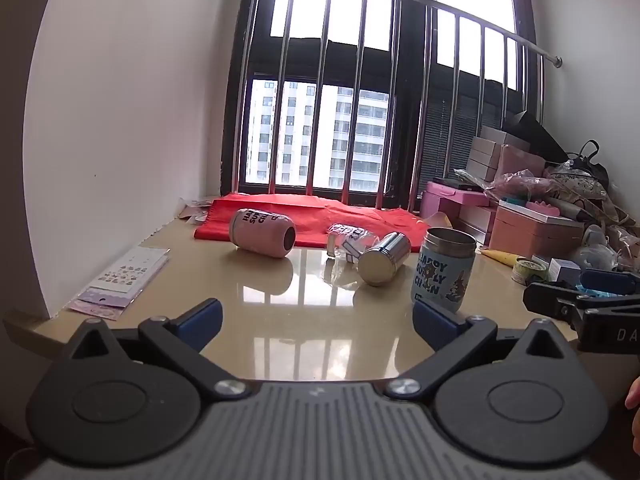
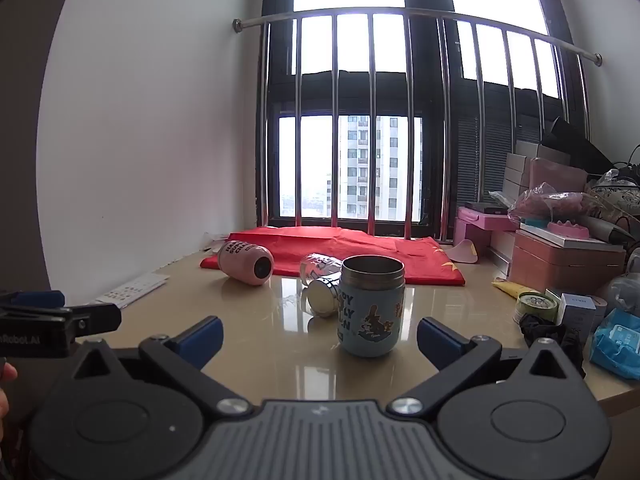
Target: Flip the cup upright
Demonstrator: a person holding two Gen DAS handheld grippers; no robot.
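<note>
Blue cup (image 2: 372, 306) stands upright on the table (image 2: 260, 308), mouth up, between the fingers of the right gripper (image 2: 320, 338), untouched. Both grippers, left gripper (image 1: 316, 322) included, are spread wide, holding nothing.

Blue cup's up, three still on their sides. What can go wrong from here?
1. The steel cup lies touching the clear cup; grabbing either may roll the other.
2. The blue cup stands right in front of the open right tool; reaching past it could topple it.
3. The pink cup lies on glossy table; a nudge might roll it.
</note>
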